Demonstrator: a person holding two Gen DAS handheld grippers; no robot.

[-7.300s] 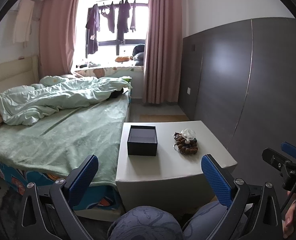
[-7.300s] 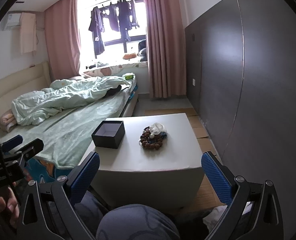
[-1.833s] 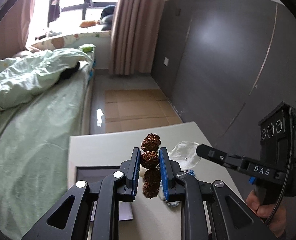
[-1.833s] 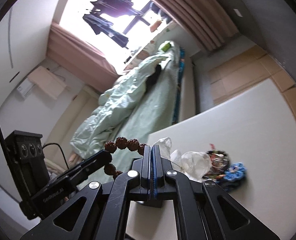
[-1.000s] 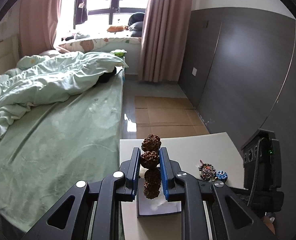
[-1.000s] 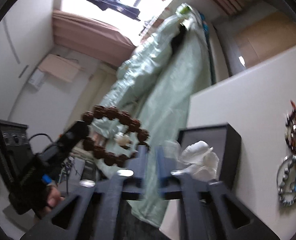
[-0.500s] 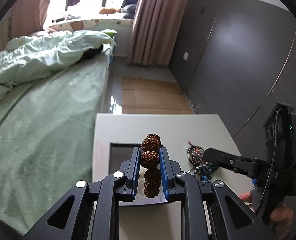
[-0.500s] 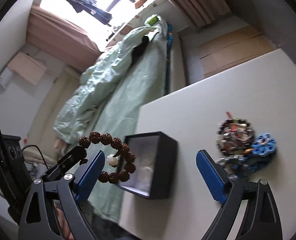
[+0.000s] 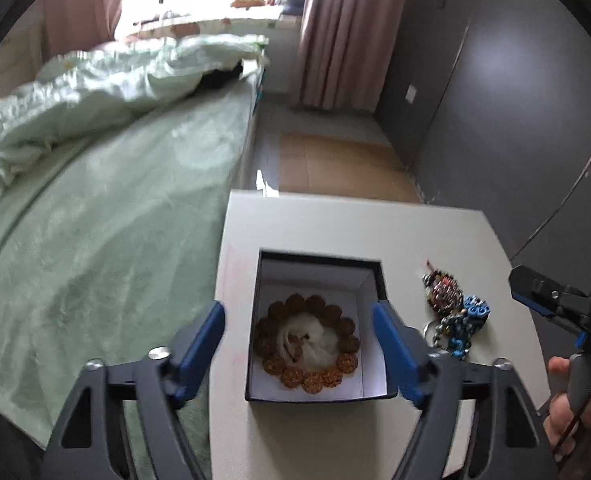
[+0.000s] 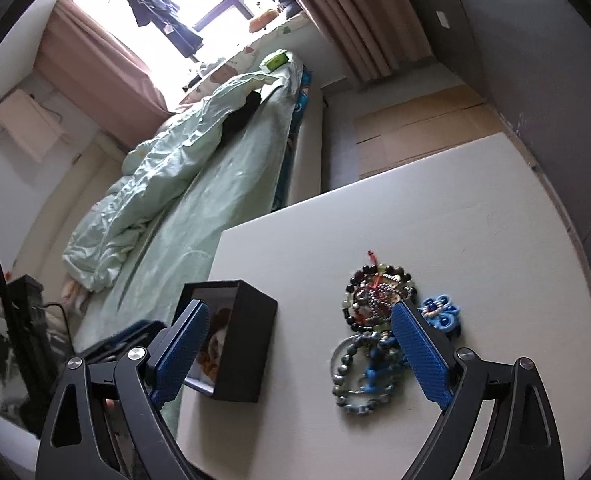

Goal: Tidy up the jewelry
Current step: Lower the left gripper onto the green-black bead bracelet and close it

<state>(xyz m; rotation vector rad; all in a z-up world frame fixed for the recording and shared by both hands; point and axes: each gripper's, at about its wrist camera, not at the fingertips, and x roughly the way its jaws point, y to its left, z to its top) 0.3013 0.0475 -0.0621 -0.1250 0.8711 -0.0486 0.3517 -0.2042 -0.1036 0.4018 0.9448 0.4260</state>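
A black open box [image 9: 377, 280] with a white lining sits on the pale table [image 9: 335, 224]. A brown bead bracelet [image 9: 307, 344] lies inside it around a white piece. My left gripper [image 9: 299, 348] is open and empty, its jaws spread either side of the box, above it. A pile of bead bracelets [image 9: 453, 312] lies right of the box. In the right wrist view the box [image 10: 247, 336] is at left and the bracelet pile [image 10: 379, 312] at centre. My right gripper [image 10: 299, 348] is open and empty, above the table between them.
A bed with green bedding [image 9: 95, 208] runs along the table's left side. A dark panelled wall [image 9: 495, 100] stands to the right. Brown floor mats [image 9: 335, 168] lie beyond the table. The right gripper's body [image 9: 567, 304] shows at the left view's right edge.
My left gripper has opened and let go of the brown bracelet, which now lies in the box. My right gripper has moved closer over the bracelet pile.
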